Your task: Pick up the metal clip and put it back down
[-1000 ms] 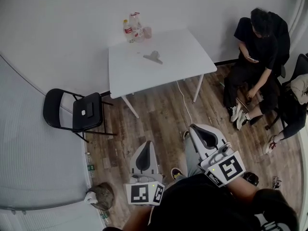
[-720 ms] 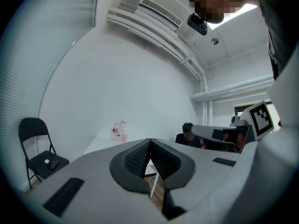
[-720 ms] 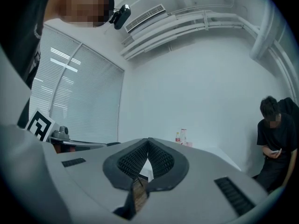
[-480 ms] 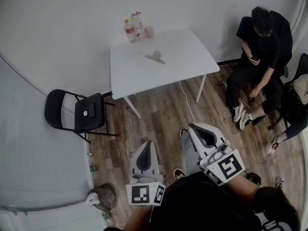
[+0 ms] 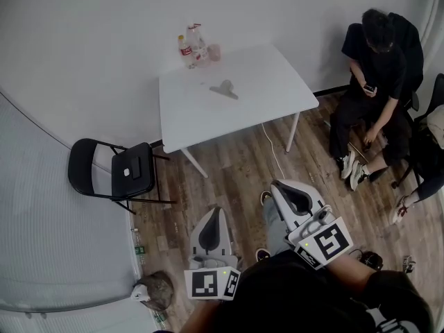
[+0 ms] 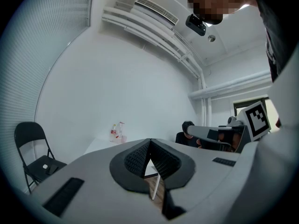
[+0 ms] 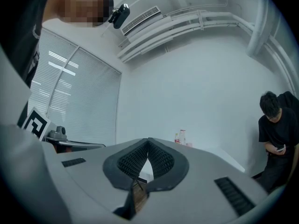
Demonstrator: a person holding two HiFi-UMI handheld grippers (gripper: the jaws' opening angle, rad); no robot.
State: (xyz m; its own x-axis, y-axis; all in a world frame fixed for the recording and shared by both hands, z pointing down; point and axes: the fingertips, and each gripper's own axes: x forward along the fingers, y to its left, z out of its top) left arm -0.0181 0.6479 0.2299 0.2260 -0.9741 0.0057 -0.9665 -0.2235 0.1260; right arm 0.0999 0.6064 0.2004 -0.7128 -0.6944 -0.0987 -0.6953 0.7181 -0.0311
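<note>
The metal clip (image 5: 224, 89) lies flat on the white table (image 5: 270, 82) at the far side of the room, well away from both grippers. My left gripper (image 5: 213, 214) is held low over the wooden floor, jaws shut with nothing between them; in the left gripper view its tips (image 6: 149, 141) meet. Beside it to the right, my right gripper (image 5: 281, 186) is also shut and empty, its tips (image 7: 148, 141) closed in the right gripper view. Both point level toward the table.
Several bottles (image 5: 191, 46) stand at the table's back edge. A black folding chair (image 5: 118, 175) with a small object on its seat stands at the left. A seated person (image 5: 371, 96) is at the right, a white cable (image 5: 274, 155) runs across the floor, and a bag (image 5: 156, 290) lies near my feet.
The table, chair and seated person have shifted slightly down and right in the head view. Both grippers stay shut and held low.
</note>
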